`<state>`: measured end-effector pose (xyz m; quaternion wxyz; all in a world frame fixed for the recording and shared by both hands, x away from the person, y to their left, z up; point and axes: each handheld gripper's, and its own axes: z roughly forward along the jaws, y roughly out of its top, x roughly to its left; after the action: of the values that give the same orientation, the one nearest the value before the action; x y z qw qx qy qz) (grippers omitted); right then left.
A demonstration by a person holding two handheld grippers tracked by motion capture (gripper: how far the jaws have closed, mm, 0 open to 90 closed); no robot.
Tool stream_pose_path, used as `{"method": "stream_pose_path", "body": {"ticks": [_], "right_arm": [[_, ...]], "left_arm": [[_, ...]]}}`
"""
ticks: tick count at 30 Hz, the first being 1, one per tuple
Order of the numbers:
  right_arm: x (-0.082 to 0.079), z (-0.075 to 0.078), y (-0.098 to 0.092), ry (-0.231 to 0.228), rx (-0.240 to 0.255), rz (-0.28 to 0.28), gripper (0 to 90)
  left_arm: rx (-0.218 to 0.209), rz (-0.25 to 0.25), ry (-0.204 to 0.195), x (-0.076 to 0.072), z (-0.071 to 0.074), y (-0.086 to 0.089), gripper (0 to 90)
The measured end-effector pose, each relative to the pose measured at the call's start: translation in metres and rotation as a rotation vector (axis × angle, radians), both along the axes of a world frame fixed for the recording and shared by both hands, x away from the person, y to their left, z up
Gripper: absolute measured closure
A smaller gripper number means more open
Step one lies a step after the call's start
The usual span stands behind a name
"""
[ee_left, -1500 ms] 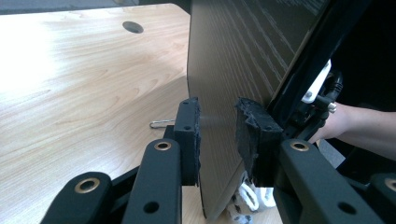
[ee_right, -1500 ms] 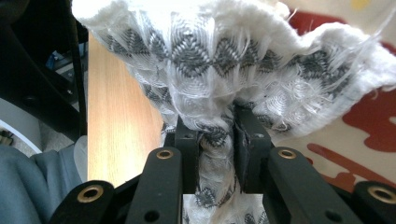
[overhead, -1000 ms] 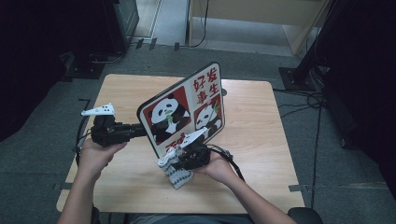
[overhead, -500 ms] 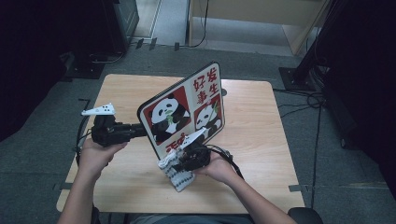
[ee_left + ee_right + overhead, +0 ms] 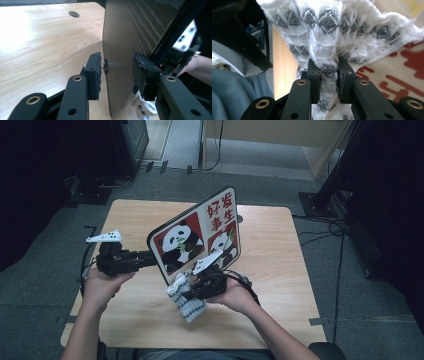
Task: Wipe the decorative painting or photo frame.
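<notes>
From the high view, a panda board point(image 5: 200, 237) stands tilted up over the middle of the wood counter point(image 5: 280, 250), w/ two pandas & red writing on its face. The left gripper point(image 5: 150, 256) comes at the board's left edge, held by the person's left hand point(image 5: 102, 282). The right gripper point(image 5: 192, 292) sits just below the board's bottom edge, in the right hand point(image 5: 235, 295). A white cloth point(image 5: 184, 295) w/ grey marks hangs from it, touching the board's low corner and reaching down to the counter. In the left gripper view, the board's dark back point(image 5: 130, 37) goes right between the two black fingers point(image 5: 93, 72). The fingers have just been opening; they stand about half wide, one on each side of the board's edge, and the pads do not press it. A bit of the cloth point(image 5: 143, 107) peeks out under the board, and the counter point(image 5: 45, 42) w/ a round hole point(image 5: 74, 14) lies to the board's left. In the right gripper view, the fingers point(image 5: 313, 82) are squeezed tight on a bunch of the cloth point(image 5: 329, 35), which fans out above them. The board's white & red face point(image 5: 402, 72) is just right of the cloth.
</notes>
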<state>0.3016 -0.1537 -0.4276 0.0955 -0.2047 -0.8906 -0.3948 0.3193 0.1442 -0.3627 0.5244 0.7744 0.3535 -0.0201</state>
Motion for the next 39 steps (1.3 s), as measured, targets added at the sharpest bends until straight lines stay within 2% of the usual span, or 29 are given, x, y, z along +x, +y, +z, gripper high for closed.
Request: {"method": "stream_pose_path", "body": {"ticks": [4, 7, 11, 17, 25, 29, 39], "right_arm": [[-0.005, 0.016, 0.007, -0.015, 0.007, 0.024, 76.9], [-0.008, 0.030, 0.013, -0.043, 0.008, 0.048, 76.9], [-0.008, 0.050, 0.019, -0.072, 0.032, 0.061, 76.8], [-0.007, 0.073, 0.032, -0.080, 0.051, 0.096, 76.6], [-0.007, 0.098, 0.054, -0.092, 0.070, 0.140, 76.5], [-0.008, 0.108, 0.066, -0.113, 0.074, 0.170, 76.5], [-0.003, 0.137, 0.088, -0.132, 0.079, 0.198, 76.8]], "left_arm": [[0.010, 0.010, -0.004, 0.000, 0.001, 0.002, 54.0], [0.020, 0.008, -0.009, 0.000, 0.002, 0.005, 51.4], [0.019, 0.028, 0.008, 0.001, 0.003, 0.007, 48.5], [0.025, 0.021, -0.001, 0.000, 0.007, 0.011, 47.6], [0.025, 0.041, -0.006, -0.001, 0.011, 0.021, 47.4], [0.022, 0.047, -0.012, -0.002, 0.013, 0.026, 47.5], [0.010, 0.069, -0.017, -0.004, 0.016, 0.038, 47.8]]}}
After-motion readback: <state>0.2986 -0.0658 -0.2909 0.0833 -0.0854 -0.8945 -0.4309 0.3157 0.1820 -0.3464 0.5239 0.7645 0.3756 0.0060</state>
